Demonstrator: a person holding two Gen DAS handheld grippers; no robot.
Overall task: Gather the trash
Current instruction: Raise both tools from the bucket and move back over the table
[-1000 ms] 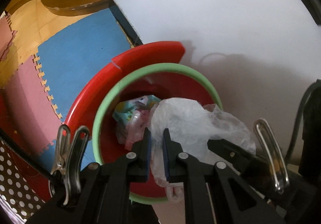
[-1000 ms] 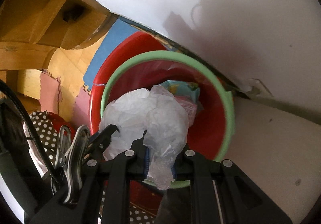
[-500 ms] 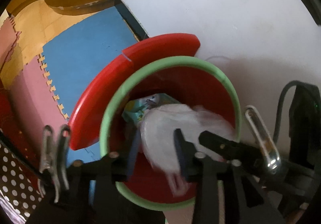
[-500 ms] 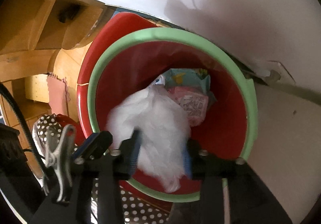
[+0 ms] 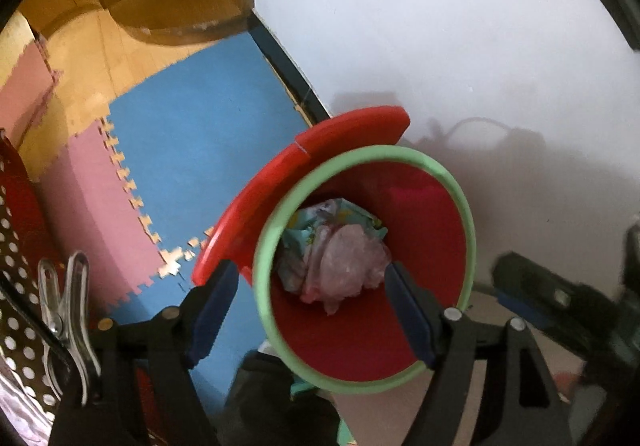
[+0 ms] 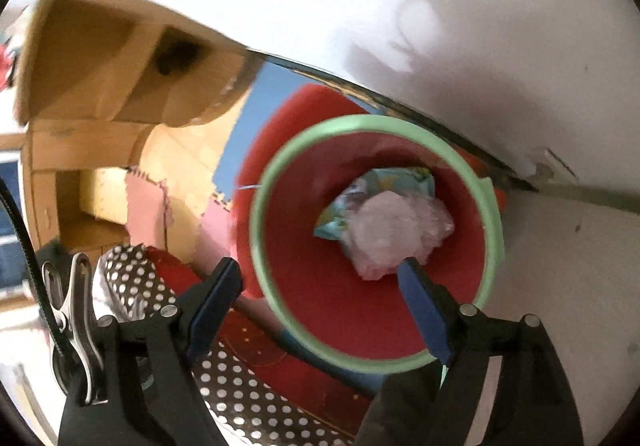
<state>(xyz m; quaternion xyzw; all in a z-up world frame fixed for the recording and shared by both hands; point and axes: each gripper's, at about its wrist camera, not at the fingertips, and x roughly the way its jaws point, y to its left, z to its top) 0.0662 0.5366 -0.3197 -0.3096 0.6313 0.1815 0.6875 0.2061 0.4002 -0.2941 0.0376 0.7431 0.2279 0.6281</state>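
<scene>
A crumpled clear plastic bag lies at the bottom of a red bin with a green rim, on top of a printed wrapper. My left gripper hovers above the bin's mouth, its jaws opening wide and nothing between them. In the right wrist view the same bag rests on the wrapper inside the bin. Above it my right gripper is opening too, and its pads hold nothing. The other gripper's black tip shows at the right of the left wrist view.
The bin stands against a white wall; a red lid sits behind it. Blue and pink foam mats cover the floor. A wooden cabinet stands further off. A spotted cloth lies below the grippers.
Both grippers were shut on the plastic bag over the bin. They have opened, the bag has dropped to the bin's bottom, and both have lifted a little.
</scene>
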